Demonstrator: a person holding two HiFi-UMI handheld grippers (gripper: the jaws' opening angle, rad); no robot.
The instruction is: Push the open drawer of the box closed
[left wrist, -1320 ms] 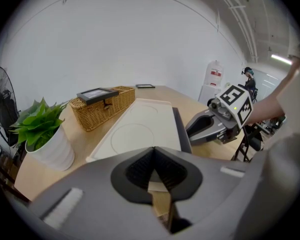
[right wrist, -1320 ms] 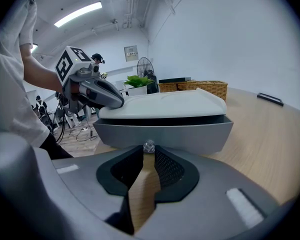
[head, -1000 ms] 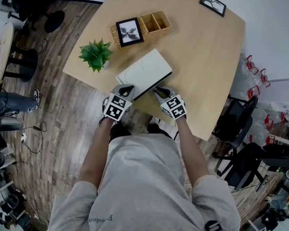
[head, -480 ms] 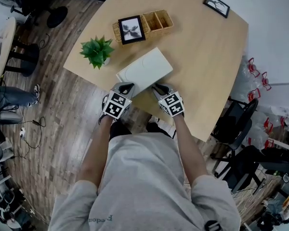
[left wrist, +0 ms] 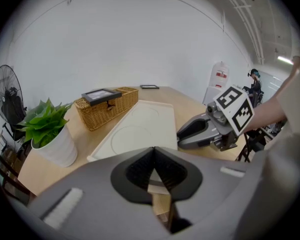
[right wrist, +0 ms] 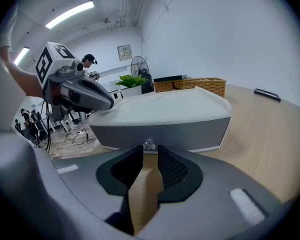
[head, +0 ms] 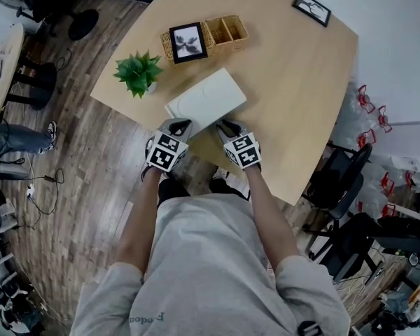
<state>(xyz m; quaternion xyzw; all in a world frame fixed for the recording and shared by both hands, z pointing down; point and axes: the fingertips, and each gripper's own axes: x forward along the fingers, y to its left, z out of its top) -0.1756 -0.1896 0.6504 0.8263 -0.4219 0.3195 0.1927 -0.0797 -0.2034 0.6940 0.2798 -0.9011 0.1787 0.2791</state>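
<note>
Drawer front (right wrist: 155, 131), grey, sits flush in the white box (head: 204, 99), which lies near the front edge of the table (head: 294, 82). A potted plant (head: 138, 74) stands just left of the box. Behind it is a wicker basket (head: 224, 32) with a picture frame (head: 187, 43) propped on it. The right gripper (head: 226, 124) faces the drawer front, jaws slightly parted, with the small clear knob (right wrist: 149, 144) right at their tips. The left gripper (head: 182, 124) is at the box's near left corner, jaws clenched together.
</note>
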